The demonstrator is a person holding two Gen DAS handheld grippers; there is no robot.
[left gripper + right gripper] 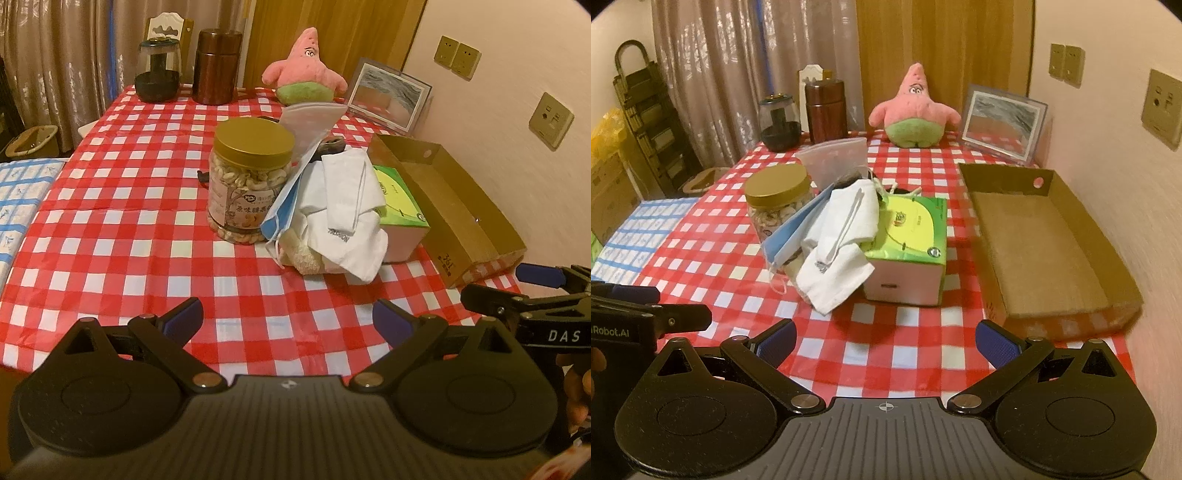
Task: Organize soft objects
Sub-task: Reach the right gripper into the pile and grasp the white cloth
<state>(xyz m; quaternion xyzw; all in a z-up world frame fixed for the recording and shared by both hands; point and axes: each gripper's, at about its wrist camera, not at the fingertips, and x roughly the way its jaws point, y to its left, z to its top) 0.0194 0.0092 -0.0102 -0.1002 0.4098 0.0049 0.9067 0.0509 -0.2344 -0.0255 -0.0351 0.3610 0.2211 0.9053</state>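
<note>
A heap of soft things lies mid-table: a white cloth (347,206) (842,240) on top, a blue face mask (284,206) (790,232) at its left, a beige fluffy item (303,254) underneath. A pink star plush (304,70) (914,110) sits at the far edge. A shallow cardboard box (458,206) (1041,240) stands empty on the right. My left gripper (288,321) is open and empty, short of the heap. My right gripper (886,341) is open and empty, near the front edge; its fingers (491,299) show in the left wrist view.
A nut jar with gold lid (251,181) (775,206) stands left of the heap, a green tissue box (399,210) (908,243) to its right. A clear bag (834,162), dark jar (779,125), brown canister (827,110) and picture frame (1001,122) stand behind. Wall on the right.
</note>
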